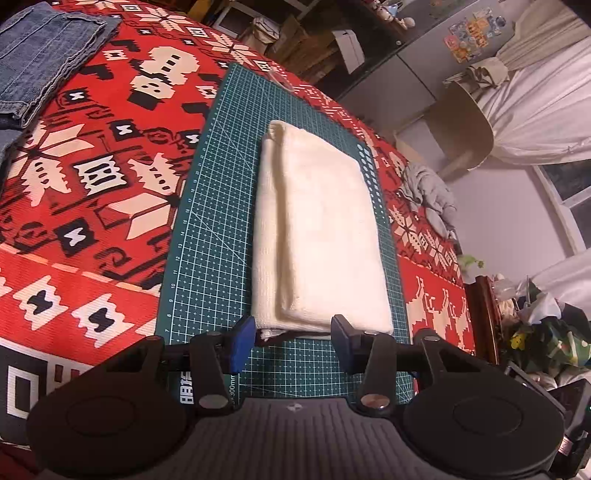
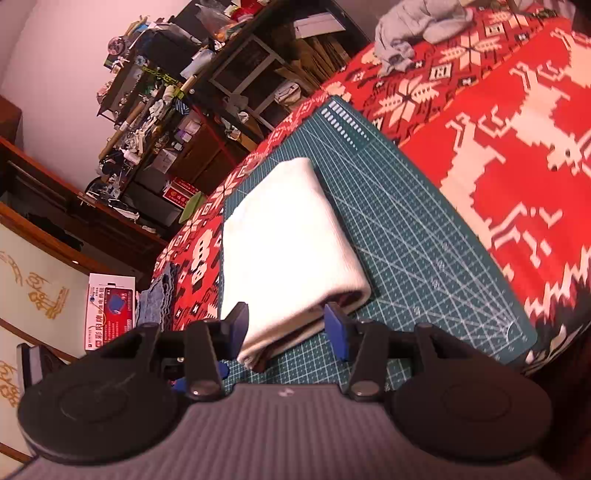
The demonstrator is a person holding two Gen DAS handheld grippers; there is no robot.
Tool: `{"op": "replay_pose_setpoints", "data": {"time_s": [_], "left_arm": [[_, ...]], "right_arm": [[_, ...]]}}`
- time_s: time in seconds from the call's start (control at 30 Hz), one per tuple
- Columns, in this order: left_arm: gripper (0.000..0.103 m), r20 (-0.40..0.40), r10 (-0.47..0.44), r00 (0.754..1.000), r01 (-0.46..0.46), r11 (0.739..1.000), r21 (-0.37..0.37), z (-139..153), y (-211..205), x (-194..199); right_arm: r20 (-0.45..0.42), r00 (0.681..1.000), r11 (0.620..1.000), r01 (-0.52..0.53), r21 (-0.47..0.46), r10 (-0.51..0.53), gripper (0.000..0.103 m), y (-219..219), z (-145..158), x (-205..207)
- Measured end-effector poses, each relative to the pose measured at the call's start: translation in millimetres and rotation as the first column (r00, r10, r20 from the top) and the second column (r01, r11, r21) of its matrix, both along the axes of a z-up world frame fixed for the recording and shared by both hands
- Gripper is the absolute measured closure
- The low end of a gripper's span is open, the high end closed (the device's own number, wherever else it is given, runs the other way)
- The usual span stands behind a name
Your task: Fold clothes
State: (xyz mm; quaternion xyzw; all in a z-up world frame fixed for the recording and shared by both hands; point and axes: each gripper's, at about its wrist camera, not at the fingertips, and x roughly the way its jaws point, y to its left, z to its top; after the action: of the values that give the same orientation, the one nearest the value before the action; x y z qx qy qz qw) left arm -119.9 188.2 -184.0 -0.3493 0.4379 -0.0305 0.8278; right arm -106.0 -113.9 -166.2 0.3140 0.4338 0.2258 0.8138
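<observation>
On the mat (image 1: pixel 207 236), "300mm" beside open left claw (image 1: pixel 291 341).

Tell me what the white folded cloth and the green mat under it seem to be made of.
The cloth looks like soft knit or terry cotton: matte, fuzzy, with thick rounded folds. The mat looks like a vinyl or rubber cutting mat: flat, smooth, with a printed white grid.

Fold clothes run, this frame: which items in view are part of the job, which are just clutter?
Part of the job:
- folded cream-white knit garment
- green gridded cutting mat under it
- left gripper, open
- right gripper, open

Lying about:
- folded blue denim piece
- crumpled grey cloth
- red patterned blanket
- white printed box
</observation>
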Motion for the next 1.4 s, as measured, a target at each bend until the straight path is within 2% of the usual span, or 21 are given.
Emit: {"op": "replay_pose_setpoints", "data": {"time_s": [0.1, 0.23, 0.37, 0.6, 0.73, 0.87, 0.93, 1.1, 1.23, 1.33, 1.37, 1.4], "left_arm": [[0.059, -0.008, 0.032, 0.999, -0.032, 0.999, -0.008, -3.3, 2.7, -1.9], [0.059, -0.022, 0.07, 0.997, -0.072, 0.994, -0.084, -11.6, 12.5, -5.7], [0.06, -0.033, 0.079, 0.996, -0.083, 0.989, -0.126, -17.6, 16.3, -7.0], [0.06, -0.024, 0.124, 0.992, -0.126, 0.961, -0.246, -24.4, 24.3, -0.2], [0.078, -0.01, 0.117, 0.993, -0.116, 0.969, -0.217, -17.1, 20.2, 4.2], [0.082, -0.012, 0.121, 0.993, -0.121, 0.971, -0.205, -18.9, 15.8, 9.4], [0.092, -0.012, 0.127, 0.992, -0.127, 0.972, -0.196, -20.2, 14.5, 10.5], [0.095, -0.022, 0.161, 0.987, -0.162, 0.962, -0.219, -19.5, 17.4, 5.9], [0.095, -0.015, 0.17, 0.985, -0.168, 0.952, -0.254, -12.3, 19.9, 5.3], [0.095, -0.014, 0.162, 0.987, -0.161, 0.958, -0.237, -9.3, 18.5, 6.8], [0.095, -0.014, 0.16, 0.987, -0.158, 0.96, -0.231, -8.3, 18.1, 7.3], [0.095, -0.015, 0.158, 0.987, -0.157, 0.961, -0.227, -8.0, 17.8, 7.7]], "right_arm": [[-0.043, 0.999, 0.999, 0.013, 0.035, -0.011, 0.052, -0.5, -8.3, -1.5], [-0.096, 0.995, 0.996, 0.035, 0.078, -0.027, 0.051, -2.0, -19.0, -2.0], [-0.122, 0.992, 0.993, 0.053, 0.105, -0.04, 0.049, -0.4, -27.7, 0.8], [-0.143, 0.989, 0.985, 0.065, 0.158, -0.042, 0.049, 4.0, -40.9, 5.8], [-0.165, 0.985, 0.974, 0.08, 0.211, -0.045, 0.049, 7.0, -47.7, 9.1], [-0.196, 0.98, 0.957, 0.099, 0.273, -0.045, 0.05, 17.1, -59.5, 17.6], [-0.229, 0.972, 0.94, 0.115, 0.32, -0.041, 0.051, 23.5, -68.3, 21.5], [-0.31, 0.95, 0.892, 0.168, 0.419, -0.033, 0.068, 44.4, -91.4, 31.3], [-0.359, 0.932, 0.859, 0.223, 0.461, -0.049, 0.071, 64.6, -110.4, 38.8], [-0.396, 0.916, 0.831, 0.265, 0.489, -0.06, 0.071, 79.7, -124.7, 44.4], [-0.408, 0.911, 0.821, 0.279, 0.498, -0.063, 0.073, 84.7, -129.4, 46.3], [-0.42, 0.905, 0.811, 0.294, 0.506, -0.066, 0.08, 89.8, -134.2, 48.1]]}}
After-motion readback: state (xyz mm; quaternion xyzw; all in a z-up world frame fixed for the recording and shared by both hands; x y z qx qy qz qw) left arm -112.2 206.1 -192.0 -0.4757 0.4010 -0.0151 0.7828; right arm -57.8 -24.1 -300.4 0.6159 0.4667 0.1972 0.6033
